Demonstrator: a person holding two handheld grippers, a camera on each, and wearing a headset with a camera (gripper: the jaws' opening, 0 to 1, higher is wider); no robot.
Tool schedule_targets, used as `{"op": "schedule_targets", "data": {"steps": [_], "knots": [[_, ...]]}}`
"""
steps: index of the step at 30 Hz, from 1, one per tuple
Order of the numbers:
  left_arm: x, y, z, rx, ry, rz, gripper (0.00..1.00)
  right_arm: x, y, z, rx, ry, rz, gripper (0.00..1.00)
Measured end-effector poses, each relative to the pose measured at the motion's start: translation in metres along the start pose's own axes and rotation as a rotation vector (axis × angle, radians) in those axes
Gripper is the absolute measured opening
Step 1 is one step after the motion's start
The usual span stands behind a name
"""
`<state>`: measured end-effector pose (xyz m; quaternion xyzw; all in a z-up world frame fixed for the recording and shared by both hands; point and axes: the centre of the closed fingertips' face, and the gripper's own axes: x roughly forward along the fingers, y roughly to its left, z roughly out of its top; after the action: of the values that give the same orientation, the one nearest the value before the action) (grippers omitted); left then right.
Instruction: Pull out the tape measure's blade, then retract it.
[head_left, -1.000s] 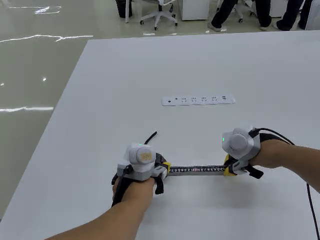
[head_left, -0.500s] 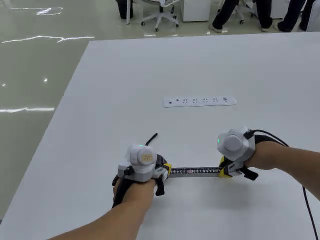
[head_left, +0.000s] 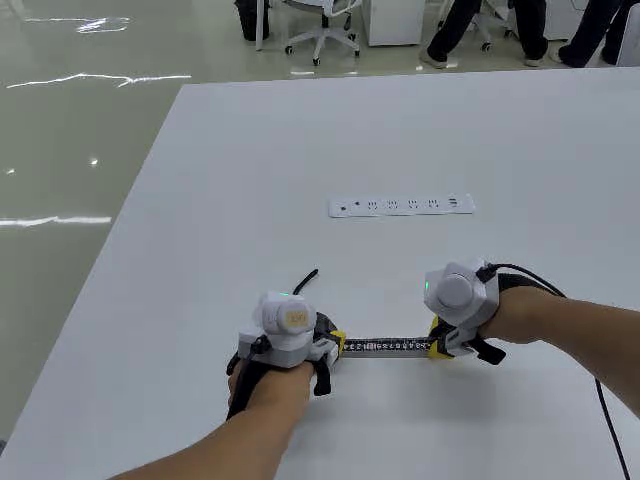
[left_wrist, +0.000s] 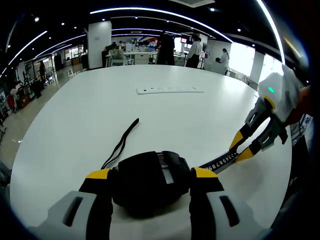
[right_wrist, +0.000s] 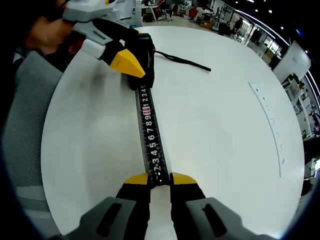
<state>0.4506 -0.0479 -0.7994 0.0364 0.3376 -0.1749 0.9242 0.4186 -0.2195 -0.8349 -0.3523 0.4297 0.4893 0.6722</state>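
Blade (right_wrist: 150, 130) spans left-right; left tongs (left_wrist: 151, 174) clamp case (right_wrist: 144, 50), right tongs (right_wrist: 159, 178) pinch tip.

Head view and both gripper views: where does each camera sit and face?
Head view: on the headset, facing forward and down at the table; both forearms show, holding the left tongs and right tongs.
Left gripper view: on the left tongs, facing toward the power strip; its jaws clamp the tape measure case.
Right gripper view: on the right tongs, facing along the blade toward that case; its jaws pinch the blade's end.
Shared: blade and power strip, in all three.
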Motion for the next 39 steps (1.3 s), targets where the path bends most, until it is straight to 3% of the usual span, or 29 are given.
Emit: {"op": "schedule_targets", "data": {"steps": [24,39], "knots": [[0.000,-0.001,0.000,-0.001,0.000,-0.003,0.58,0.012,0.009,0.039,-0.028,-0.044,0.023,0.14],[0.002,0.000,-0.001,-0.002,0.000,-0.004,0.58,0.027,0.009,0.057,-0.041,-0.042,0.024,0.14]]}}
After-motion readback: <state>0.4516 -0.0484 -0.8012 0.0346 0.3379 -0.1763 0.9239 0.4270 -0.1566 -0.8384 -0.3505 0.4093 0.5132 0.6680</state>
